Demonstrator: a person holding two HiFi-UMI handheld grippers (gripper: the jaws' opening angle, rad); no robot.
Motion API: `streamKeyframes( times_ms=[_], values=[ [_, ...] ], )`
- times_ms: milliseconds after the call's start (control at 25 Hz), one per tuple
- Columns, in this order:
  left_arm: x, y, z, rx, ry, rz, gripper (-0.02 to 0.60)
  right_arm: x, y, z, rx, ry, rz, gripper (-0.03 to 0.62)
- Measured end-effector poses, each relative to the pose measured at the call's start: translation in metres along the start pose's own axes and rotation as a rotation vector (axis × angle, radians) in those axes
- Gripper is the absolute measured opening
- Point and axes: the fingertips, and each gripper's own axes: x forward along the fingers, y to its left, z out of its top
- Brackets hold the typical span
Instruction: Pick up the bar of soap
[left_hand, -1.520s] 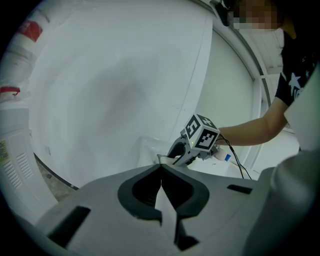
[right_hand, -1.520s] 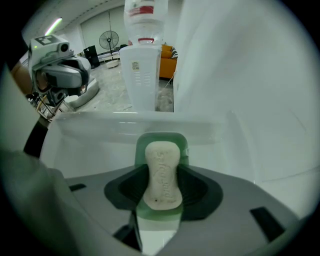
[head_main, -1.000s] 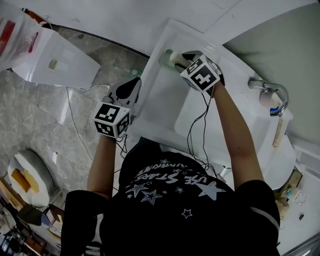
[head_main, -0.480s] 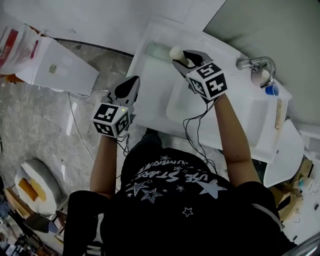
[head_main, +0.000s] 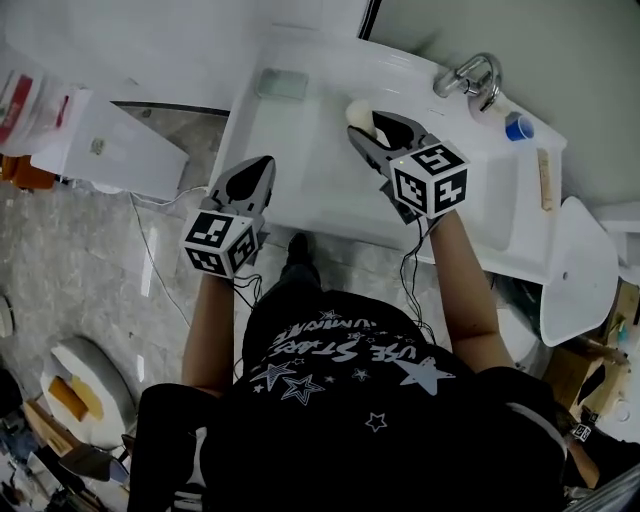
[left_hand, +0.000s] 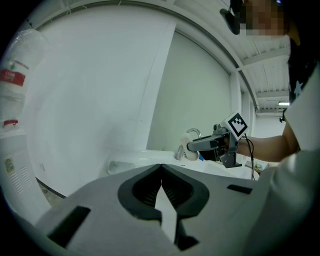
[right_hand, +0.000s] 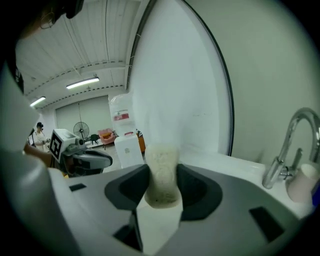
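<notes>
Soap bar (head_main: 357, 110), cream-coloured and rounded, pinched between the pads of the right tongs (head_main: 366, 126) and held over the white counter (head_main: 300, 190). In the right gripper view the bar (right_hand: 161, 175) stands upright in the grip, its lower end level with the pads and its upper end rising past them.

Counter: a white washstand against the wall, with a basin (head_main: 495, 200) sunk in its right part.

Person (head_main: 340, 400): dark star-printed shirt, both forearms reaching forward, one tool in each hand.

White box (head_main: 120, 150): on the floor to the left of the counter.

Left tongs (head_main: 262, 165): pressed together at the tips with nothing between them, hovering at the counter's near left edge, well apart from the soap.

Soap dish (head_main: 281, 83): grey-green, at the counter's far left corner, with nothing in it.

Faucet (head_main: 468, 72): chromed, at the back edge, beyond the right tongs.

Blue cup (head_main: 517, 127): just beside the faucet, on its right.
</notes>
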Motion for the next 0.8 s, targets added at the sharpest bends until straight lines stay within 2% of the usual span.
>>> streamKeyframes(
  times_ms=[200, 800],
  values=[
    [-0.009, -0.048, -0.011, 0.015, -0.001, -0.024, 0.010, -0.057, 0.002, -0.028, 0.096, -0.026, -0.037, 0.183],
    [-0.059, -0.189, -0.045, 0.031, -0.012, -0.073, 0.009, -0.217, 0.031, -0.095, 0.149, -0.120, -0.104, 0.183]
  ],
)
